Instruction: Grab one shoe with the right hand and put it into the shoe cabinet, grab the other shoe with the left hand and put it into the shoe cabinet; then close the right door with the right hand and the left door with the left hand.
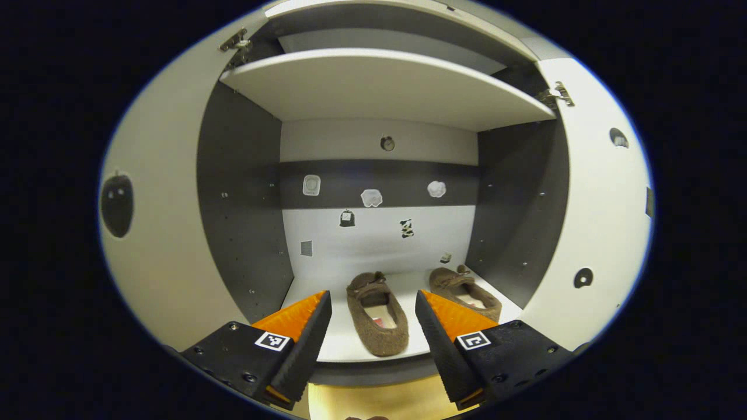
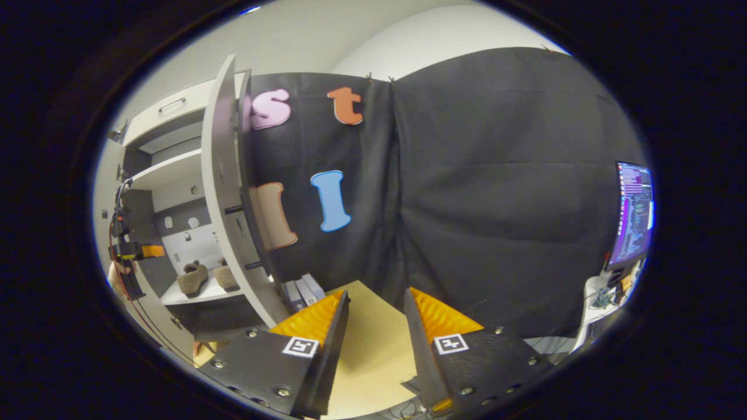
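1. Two fuzzy brown slippers sit side by side, apart from each other, on the white bottom shelf (image 1: 344, 344) of the open shoe cabinet: the nearer brown slipper (image 1: 377, 313) lies in the middle with its opening up, and the second brown slipper (image 1: 465, 293) rests further right, close to the dark right inner wall.
2. The left gripper (image 1: 373, 318) hangs in front of the cabinet, its two fingers spread wide and holding nothing; the nearer slipper shows between them but further in, untouched.
3. Two white cabinet doors stand open: the left white door (image 1: 157, 233) and the right white door (image 1: 601, 221), each with metal hinges at the top.
4. One more white shelf (image 1: 385, 87) spans the cabinet above the slippers, and several small stickers dot the back panel.
5. The right gripper (image 2: 373, 318) faces the black cloth wall over a pale wooden floor (image 2: 373, 350), its fingers parted and empty.
6. In the right gripper view both slippers (image 2: 192, 277) appear far left inside the cabinet, beyond the edge-on right door (image 2: 224, 192), with the left gripper (image 2: 137, 251) in front of the cabinet opening.
7. One lit monitor (image 2: 633, 213) stands at the far right.
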`<state>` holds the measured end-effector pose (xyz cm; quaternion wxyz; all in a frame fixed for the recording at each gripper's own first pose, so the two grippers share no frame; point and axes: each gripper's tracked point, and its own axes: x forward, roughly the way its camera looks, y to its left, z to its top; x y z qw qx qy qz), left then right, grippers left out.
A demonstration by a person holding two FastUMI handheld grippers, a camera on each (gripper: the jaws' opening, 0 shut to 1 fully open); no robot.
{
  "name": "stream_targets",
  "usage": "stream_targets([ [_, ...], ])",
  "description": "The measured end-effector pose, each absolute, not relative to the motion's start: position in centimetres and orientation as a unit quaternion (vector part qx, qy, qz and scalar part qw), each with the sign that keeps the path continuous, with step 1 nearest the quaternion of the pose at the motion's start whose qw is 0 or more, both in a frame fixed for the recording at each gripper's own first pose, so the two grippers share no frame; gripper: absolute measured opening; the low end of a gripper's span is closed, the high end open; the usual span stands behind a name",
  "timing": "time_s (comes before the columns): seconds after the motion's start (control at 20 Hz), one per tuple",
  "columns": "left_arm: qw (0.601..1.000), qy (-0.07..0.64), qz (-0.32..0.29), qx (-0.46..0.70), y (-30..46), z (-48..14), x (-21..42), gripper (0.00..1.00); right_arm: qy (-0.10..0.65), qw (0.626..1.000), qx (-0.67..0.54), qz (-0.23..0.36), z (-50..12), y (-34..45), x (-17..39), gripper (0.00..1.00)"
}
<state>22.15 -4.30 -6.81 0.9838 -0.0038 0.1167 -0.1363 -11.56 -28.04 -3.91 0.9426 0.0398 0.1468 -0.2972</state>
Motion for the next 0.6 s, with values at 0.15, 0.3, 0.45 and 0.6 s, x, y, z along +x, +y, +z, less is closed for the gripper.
stream_targets([
  [0.15, 0.984, 0.099, -0.145, -0.005, -3.9, -5.3, 18.5, 0.89, 0.145, 0.954, 0.039, -0.260, -3.5, -26.9, -9.5, 0.57],
  [0.3, 0.985, 0.089, -0.146, -0.014, -3.1, -4.3, 15.1, 0.88, 0.144, 0.963, 0.042, -0.223, -3.2, -25.7, -7.4, 0.58],
  [0.45, 0.987, 0.084, -0.139, -0.008, -1.8, -3.8, 12.1, 0.88, 0.141, 0.972, 0.034, -0.188, -2.7, -24.6, -5.2, 0.57],
  [0.6, 0.989, 0.078, -0.129, -0.009, -0.6, -2.9, 9.5, 0.88, 0.133, 0.978, 0.026, -0.157, -2.1, -23.6, -2.8, 0.57],
])
